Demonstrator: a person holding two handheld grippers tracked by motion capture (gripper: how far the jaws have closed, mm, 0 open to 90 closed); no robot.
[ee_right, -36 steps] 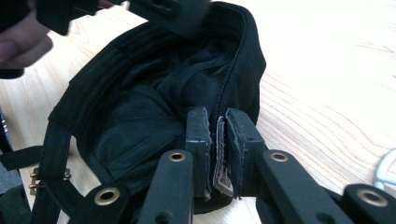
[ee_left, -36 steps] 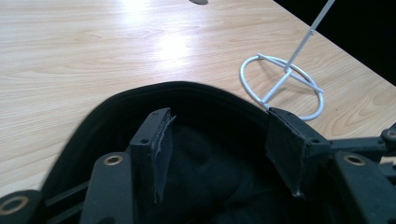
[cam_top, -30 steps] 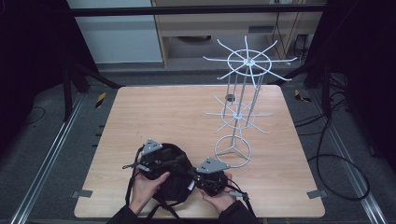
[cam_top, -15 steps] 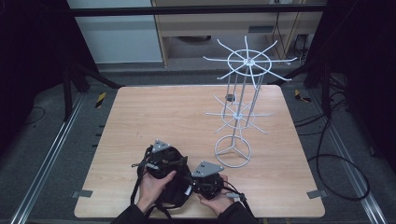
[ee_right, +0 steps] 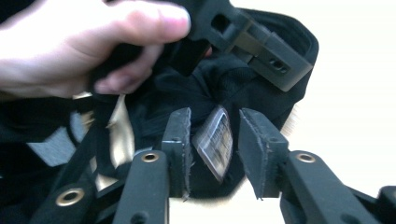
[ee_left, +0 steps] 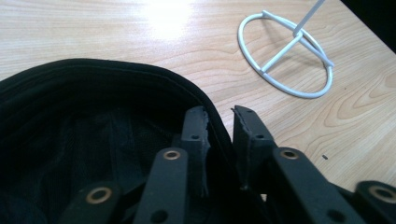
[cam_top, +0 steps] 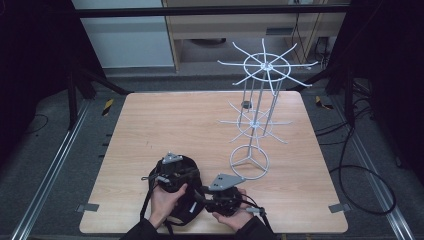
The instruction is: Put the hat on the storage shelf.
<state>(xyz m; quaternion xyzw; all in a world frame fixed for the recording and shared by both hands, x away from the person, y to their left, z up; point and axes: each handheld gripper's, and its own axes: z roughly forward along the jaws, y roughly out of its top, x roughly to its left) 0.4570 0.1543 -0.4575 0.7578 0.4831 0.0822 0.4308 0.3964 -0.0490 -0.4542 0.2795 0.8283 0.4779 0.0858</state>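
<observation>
A black cap (cam_top: 186,214) lies near the table's front edge, between the person's two hands. My left gripper (cam_top: 186,176) sits over its far side. In the left gripper view that gripper (ee_left: 219,114) is shut on the cap's stitched rim (ee_left: 140,74), which runs between the jaws. My right gripper (cam_top: 204,193) meets the cap from the right. Seen from the right gripper view, it (ee_right: 212,116) pinches bunched black fabric with a shiny clear tag (ee_right: 215,140) between the jaws. The person's left hand (ee_right: 70,42) and the left gripper (ee_right: 261,51) show just beyond.
A tall white wire rack (cam_top: 255,125) with two tiers of radiating arms stands right of the table's centre. Its ring base (cam_top: 249,161) (ee_left: 279,57) rests close to the cap and both grippers. Bare wood covers the left and far parts of the table (cam_top: 165,120).
Both hands, the grippers and the cap have drawn back toward the front edge and a little right. The left gripper has closed in on the right one.
</observation>
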